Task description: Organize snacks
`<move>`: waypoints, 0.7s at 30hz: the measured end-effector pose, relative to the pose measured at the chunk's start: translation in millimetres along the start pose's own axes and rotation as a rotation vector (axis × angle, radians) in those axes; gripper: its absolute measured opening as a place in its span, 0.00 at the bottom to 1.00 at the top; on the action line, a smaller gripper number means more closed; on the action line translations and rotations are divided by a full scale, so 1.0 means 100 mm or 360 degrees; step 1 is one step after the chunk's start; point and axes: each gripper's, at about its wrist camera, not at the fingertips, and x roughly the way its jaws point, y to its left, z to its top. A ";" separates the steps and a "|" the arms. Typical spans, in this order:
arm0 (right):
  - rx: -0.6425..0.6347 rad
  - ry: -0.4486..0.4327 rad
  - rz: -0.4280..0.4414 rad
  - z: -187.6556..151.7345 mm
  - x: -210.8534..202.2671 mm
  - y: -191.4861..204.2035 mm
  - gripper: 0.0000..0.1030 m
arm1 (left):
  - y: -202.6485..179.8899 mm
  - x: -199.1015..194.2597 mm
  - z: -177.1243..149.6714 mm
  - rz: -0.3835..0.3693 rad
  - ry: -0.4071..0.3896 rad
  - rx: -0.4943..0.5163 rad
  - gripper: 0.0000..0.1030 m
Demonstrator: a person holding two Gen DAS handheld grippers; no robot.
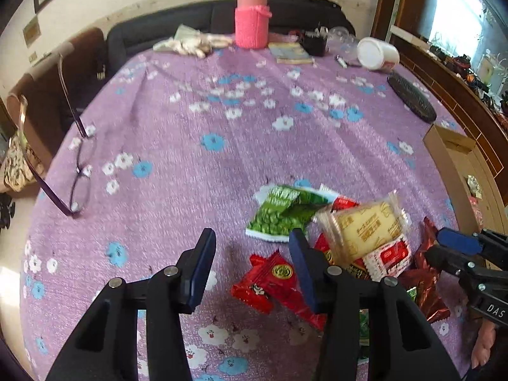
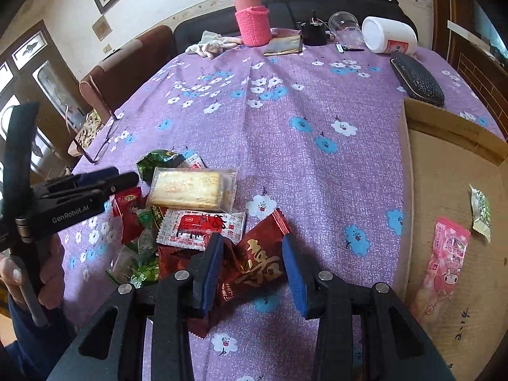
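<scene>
The right gripper (image 2: pixel 252 268) was seen partly open around a dark red snack packet (image 2: pixel 254 263) beside the snack pile (image 2: pixel 190 209) on the purple tablecloth (image 2: pixel 285 127), while the half-open left gripper (image 1: pixel 252 271) held nothing, a red packet (image 1: pixel 270 281) lying between its jaws.

Purple flowered tablecloth (image 2: pixel 285 165) carries snack packets (image 2: pixel 193 187), glasses (image 1: pixel 77 171), cardboard box (image 2: pixel 457 197).

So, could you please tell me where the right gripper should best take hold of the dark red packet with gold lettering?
Probably across its puffy middle, coming from above: the dark red packet lies flat on the tablecloth between the open right gripper fingers, its crimped ends thin and floppy.
</scene>
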 end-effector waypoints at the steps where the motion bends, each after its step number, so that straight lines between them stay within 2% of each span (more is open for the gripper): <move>1: -0.0001 0.0000 0.0001 0.00 0.00 0.00 0.41 | -0.02 -0.04 0.00 0.0006 -0.0041 0.0007 0.46; 5: 0.0001 -0.0001 0.0000 0.00 0.00 0.01 0.41 | -0.12 -0.17 0.00 0.0072 -0.0169 0.0069 0.46; 10: 0.0034 0.0008 0.0046 0.00 -0.01 -0.02 0.42 | -0.24 -0.27 -0.01 0.0255 -0.0307 0.0164 0.46; 17: 0.0084 0.0006 0.0100 0.02 -0.05 -0.06 0.42 | -0.16 -0.21 0.02 0.0246 -0.0255 0.0132 0.46; 21: 0.0103 -0.0019 0.0111 0.03 -0.09 -0.08 0.42 | 0.08 -0.10 0.06 0.0061 -0.0059 -0.0008 0.46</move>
